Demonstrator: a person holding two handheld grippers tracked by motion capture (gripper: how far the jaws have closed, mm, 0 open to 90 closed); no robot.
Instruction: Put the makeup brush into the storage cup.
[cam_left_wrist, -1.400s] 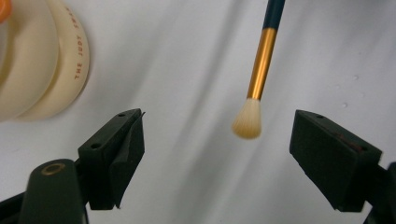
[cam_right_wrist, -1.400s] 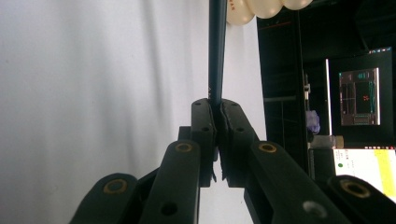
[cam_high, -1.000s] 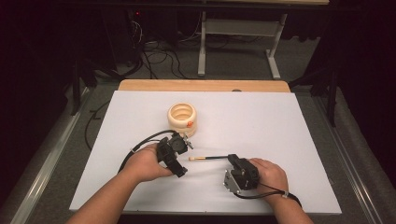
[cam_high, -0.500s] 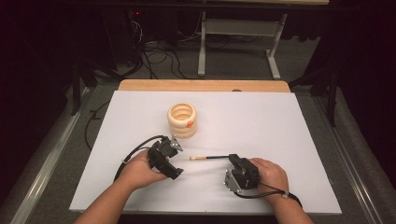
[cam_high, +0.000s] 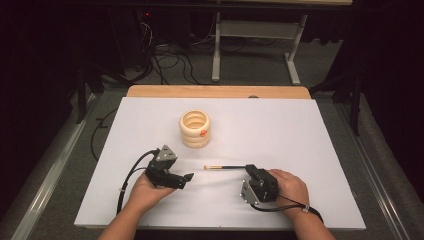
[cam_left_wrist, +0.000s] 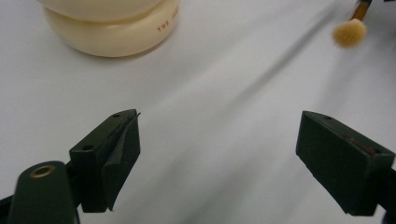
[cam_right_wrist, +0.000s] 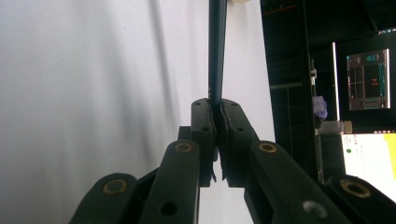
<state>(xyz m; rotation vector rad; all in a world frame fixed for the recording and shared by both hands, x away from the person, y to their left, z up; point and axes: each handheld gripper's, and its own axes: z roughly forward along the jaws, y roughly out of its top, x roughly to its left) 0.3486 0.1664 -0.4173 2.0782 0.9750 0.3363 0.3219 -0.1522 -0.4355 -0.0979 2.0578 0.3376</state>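
Black brush (cam_high: 227, 167) clamped by right gripper (cam_high: 250, 170) near table's (cam_high: 300, 130) front edge; left gripper (cam_high: 189, 176) open, empty. Risk: thin handle pivoting, tip smearing.

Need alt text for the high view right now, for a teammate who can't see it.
The right gripper is shut on a thin brush lying level over the white table, tip toward the open left gripper. A cream ringed holder stands behind them.
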